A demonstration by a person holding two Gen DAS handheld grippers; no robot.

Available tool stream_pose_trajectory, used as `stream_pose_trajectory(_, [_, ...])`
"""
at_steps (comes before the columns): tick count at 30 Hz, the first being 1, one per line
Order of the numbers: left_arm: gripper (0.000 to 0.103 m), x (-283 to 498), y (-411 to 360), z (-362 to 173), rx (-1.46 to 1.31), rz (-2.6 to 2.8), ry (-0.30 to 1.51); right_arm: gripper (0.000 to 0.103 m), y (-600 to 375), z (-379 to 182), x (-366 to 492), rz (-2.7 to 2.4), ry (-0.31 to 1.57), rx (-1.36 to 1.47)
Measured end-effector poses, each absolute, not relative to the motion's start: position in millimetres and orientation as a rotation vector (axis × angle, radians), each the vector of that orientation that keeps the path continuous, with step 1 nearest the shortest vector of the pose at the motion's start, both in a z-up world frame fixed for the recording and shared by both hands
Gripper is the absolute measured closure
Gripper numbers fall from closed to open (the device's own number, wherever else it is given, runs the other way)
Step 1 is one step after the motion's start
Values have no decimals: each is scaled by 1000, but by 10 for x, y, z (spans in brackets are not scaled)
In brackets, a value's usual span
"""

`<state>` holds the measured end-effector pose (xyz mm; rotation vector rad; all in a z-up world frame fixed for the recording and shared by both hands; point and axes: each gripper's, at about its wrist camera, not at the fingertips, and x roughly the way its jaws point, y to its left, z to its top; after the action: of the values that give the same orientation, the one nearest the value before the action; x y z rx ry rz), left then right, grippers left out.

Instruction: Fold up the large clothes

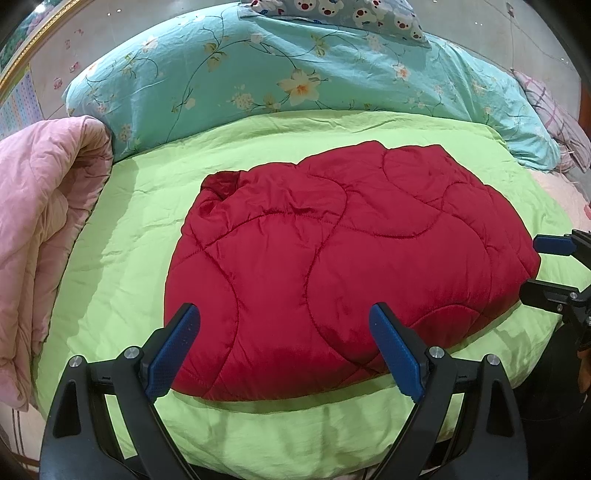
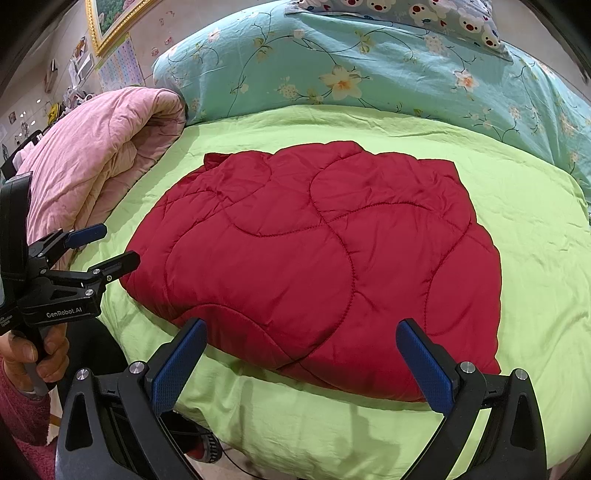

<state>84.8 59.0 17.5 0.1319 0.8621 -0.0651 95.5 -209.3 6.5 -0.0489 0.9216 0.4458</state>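
Observation:
A red quilted garment (image 1: pixel 332 266) lies folded into a thick bundle on the lime-green sheet (image 1: pixel 122 258); it also shows in the right wrist view (image 2: pixel 325 258). My left gripper (image 1: pixel 284 314) is open and empty, just above the bundle's near edge; it also shows in the right wrist view (image 2: pixel 105 245) at the bundle's left side. My right gripper (image 2: pixel 301 328) is open and empty over the bundle's near edge; it also shows in the left wrist view (image 1: pixel 532 264) at the bundle's right corner. Neither touches the cloth.
A folded pink quilt (image 1: pixel 44 229) lies at the left of the bed, also in the right wrist view (image 2: pixel 96 158). A teal floral duvet (image 1: pixel 258 70) lies behind, with a bear-print pillow (image 1: pixel 354 14) on it. The bed's front edge (image 2: pixel 332 435) is near.

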Motion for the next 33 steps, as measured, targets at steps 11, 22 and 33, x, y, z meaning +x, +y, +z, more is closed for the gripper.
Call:
stream_pose_trajectory(11, [10,851,586,179,140,-58,852,0,-2084,71,949,442,917,-47])
stream_pose_trajectory(22, [10,869,573,204,146,-55,845,0,-2100,90,975,447,912,-47])
stream_pose_trajectory(33, [10,864,560,230,150,-58,841,0,-2083,109,971,448,904,-48])
